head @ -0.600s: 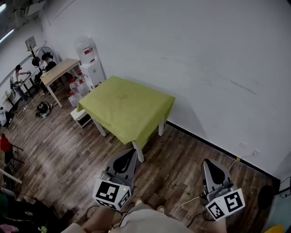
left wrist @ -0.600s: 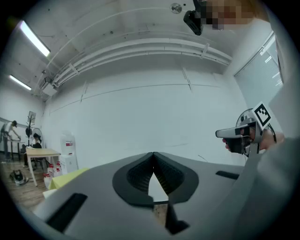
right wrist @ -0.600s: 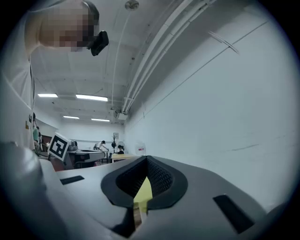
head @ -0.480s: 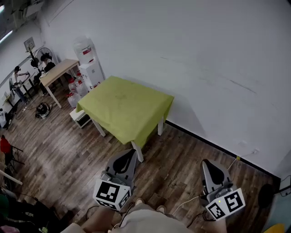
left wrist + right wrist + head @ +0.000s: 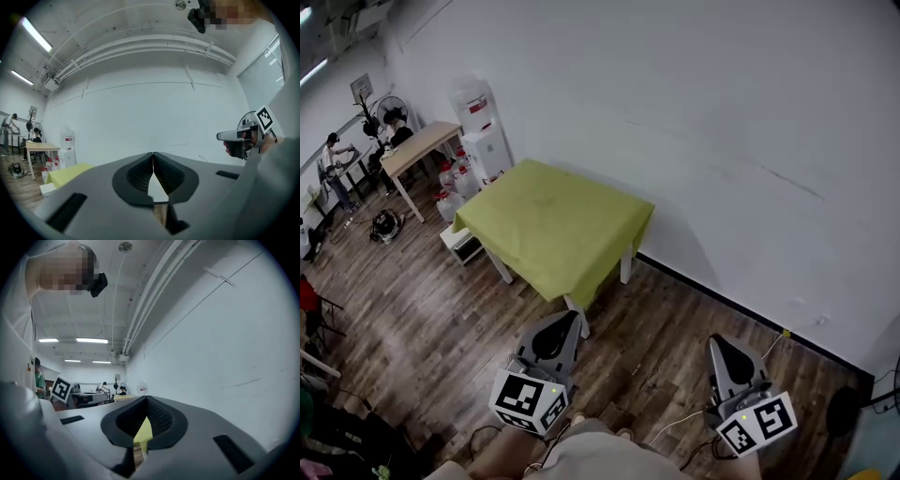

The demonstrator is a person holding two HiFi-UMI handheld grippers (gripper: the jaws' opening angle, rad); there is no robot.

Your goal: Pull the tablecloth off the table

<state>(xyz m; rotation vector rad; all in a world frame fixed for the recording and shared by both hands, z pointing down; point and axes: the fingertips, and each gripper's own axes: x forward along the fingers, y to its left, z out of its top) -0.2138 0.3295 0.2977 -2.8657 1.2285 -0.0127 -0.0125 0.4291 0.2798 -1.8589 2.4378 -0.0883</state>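
A yellow-green tablecloth (image 5: 555,223) lies spread over a small white-legged table (image 5: 625,267) in the upper-left-centre of the head view. The table stands close to a white wall (image 5: 722,141) on a dark wood floor (image 5: 422,319). The left gripper (image 5: 572,319) and right gripper (image 5: 712,342) are held level at the bottom of the frame, both with jaws pressed together and nothing between them.

Little has changed in the last half second. The table has slid slightly toward the left of the frame and the two grippers sit a touch lower in it, which reads as a small shift of the head, not a real approach. The left gripper's tip lines up near the table's nearest leg in the picture, but both grippers are apart from the cloth. By that reading the task has not begun: the person must close in, open a pair of jaws and take hold of a hanging edge.

The cloth looks thin and soft. It lies smooth and nearly flat on top, with only faint creases, and a short overhang drapes down on the near sides. Nothing stands on it, so it should slide off freely once gripped. A water dispenser (image 5: 485,131) and a wooden desk (image 5: 420,145) stand beyond the table, in the upper left.
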